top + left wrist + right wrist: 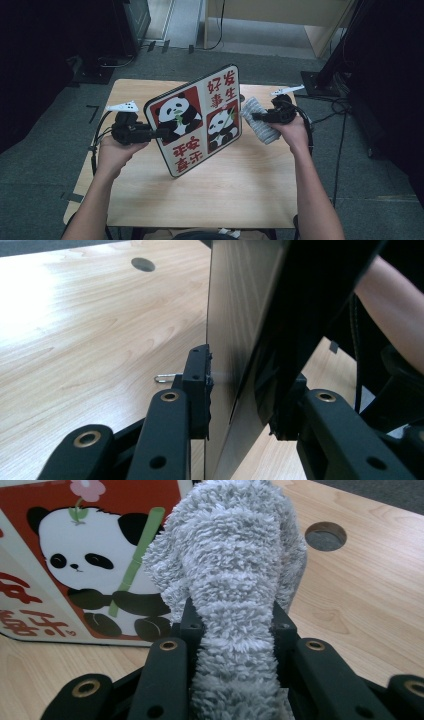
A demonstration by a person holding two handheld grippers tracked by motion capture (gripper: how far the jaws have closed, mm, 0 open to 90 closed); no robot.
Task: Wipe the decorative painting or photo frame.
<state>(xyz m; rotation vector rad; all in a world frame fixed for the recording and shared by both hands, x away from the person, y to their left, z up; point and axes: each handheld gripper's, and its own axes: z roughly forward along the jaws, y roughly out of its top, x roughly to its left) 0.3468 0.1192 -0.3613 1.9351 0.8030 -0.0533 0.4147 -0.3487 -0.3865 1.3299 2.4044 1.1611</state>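
While the person's forearms are coming in from the near edge of the wooden tabletop, the left hand-held gripper is reaching level toward the middle and clenching the left edge of a panda board. In the left gripper view its two black jaws are pressing on either face of the board, which is running edge-on between them. The board is standing tilted over the middle of the tabletop, its printed face turned toward the person, showing two pandas on red squares and red characters on white squares. Just to the right of the board, the right hand-held gripper is pointing left and grasping a grey fluffy cloth. In the right gripper view the cloth is bulging up from between the jaws, which are squeezing it tightly, and it is hanging close beside the board's panda picture; whether it is touching the board cannot be told. A round hole is showing in the tabletop beyond the cloth.
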